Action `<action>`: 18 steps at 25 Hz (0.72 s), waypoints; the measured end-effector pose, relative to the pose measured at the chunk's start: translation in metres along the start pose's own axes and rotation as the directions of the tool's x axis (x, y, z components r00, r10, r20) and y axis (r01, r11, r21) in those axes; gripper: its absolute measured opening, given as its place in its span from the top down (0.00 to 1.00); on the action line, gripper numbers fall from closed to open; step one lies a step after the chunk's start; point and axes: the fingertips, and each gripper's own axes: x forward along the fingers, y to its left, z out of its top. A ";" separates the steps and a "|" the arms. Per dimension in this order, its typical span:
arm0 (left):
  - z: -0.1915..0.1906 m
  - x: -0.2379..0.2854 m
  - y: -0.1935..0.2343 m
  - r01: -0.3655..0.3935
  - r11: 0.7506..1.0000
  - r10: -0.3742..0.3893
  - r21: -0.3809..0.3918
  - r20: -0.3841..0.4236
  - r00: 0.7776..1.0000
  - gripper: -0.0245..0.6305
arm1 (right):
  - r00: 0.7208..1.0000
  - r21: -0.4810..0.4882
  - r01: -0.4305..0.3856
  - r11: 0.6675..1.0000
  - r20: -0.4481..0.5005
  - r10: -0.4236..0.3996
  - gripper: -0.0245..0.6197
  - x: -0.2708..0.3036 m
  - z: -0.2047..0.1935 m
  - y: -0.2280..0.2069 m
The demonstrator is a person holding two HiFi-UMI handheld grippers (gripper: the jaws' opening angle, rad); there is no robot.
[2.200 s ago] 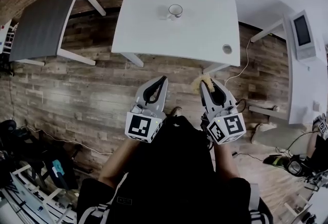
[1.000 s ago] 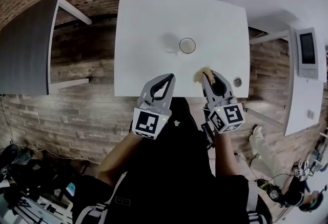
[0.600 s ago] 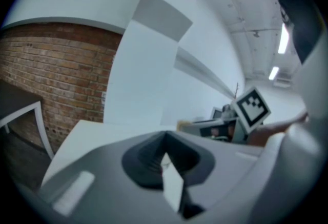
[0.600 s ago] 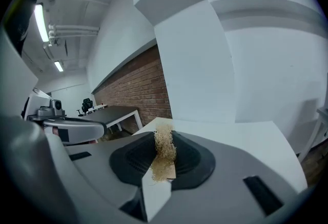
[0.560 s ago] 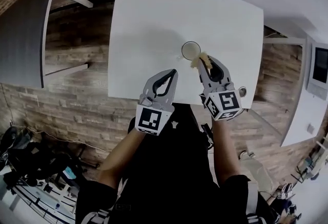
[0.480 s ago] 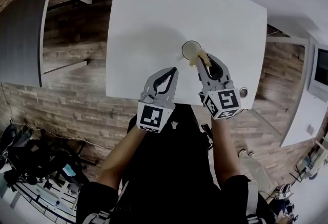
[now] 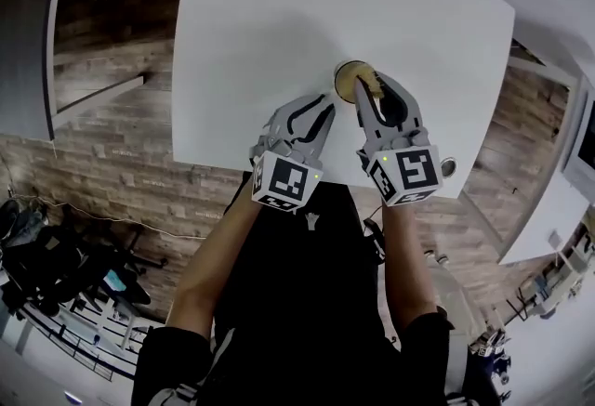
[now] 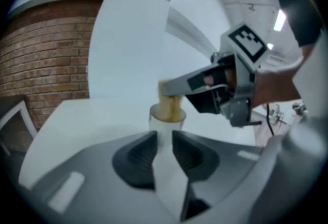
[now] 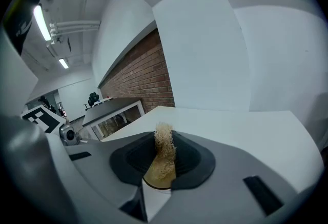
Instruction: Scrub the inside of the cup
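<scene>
A clear cup stands on the white table. My right gripper is shut on a tan fibrous scrubber, whose lower end sits in the cup's mouth. In the right gripper view the scrubber stands between the jaws of that gripper, with the cup's rim just below. My left gripper is beside the cup on its near left and its jaws are opening. In the left gripper view the cup stands just past the tips of my left gripper, untouched by them.
A small round grommet sits at the table's near right corner. A dark grey table stands to the left over the wood floor. Clutter and cables lie at lower left. A brick wall rises beyond the table.
Both grippers have come forward over the table to the cup. The scrubber went from beside the rim down into the cup's mouth. The left jaws have parted.
</scene>
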 end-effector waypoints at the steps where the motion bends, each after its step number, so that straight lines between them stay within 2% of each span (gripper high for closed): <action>1: -0.004 0.003 -0.002 0.010 1.000 -0.010 0.018 -0.014 1.000 0.83 | 1.000 0.000 -0.004 1.000 -0.010 0.004 0.85 0.002 -0.002 0.000; 3: -0.011 0.007 -0.001 -0.005 0.997 0.007 0.072 -0.031 0.999 0.78 | 0.999 -0.002 -0.010 1.000 -0.034 0.010 0.85 0.005 -0.008 0.000; 6: -0.013 0.016 0.002 -0.037 0.993 0.041 0.114 -0.034 0.999 0.78 | 0.994 -0.019 -0.025 1.000 -0.105 0.023 0.85 0.007 -0.018 -0.002; 8: -0.012 0.020 0.004 -0.049 0.992 0.054 0.118 -0.042 0.998 0.84 | 0.983 -0.053 -0.045 0.998 -0.182 0.035 0.85 0.009 -0.026 -0.002; 11: -0.011 0.021 0.004 -0.051 0.986 0.062 0.161 -0.064 0.996 0.86 | 0.958 -0.117 -0.082 0.990 -0.282 0.046 0.85 0.009 -0.031 0.000; 14: -0.011 0.020 0.003 -0.064 0.985 0.076 0.161 -0.072 0.995 0.86 | 0.919 -0.159 -0.101 0.982 -0.393 0.031 0.85 0.012 -0.040 -0.001; 18: -0.011 0.019 0.002 -0.081 0.986 0.093 0.143 -0.077 0.993 0.86 | 0.840 -0.203 -0.146 0.968 -0.543 0.012 0.85 0.021 -0.050 0.002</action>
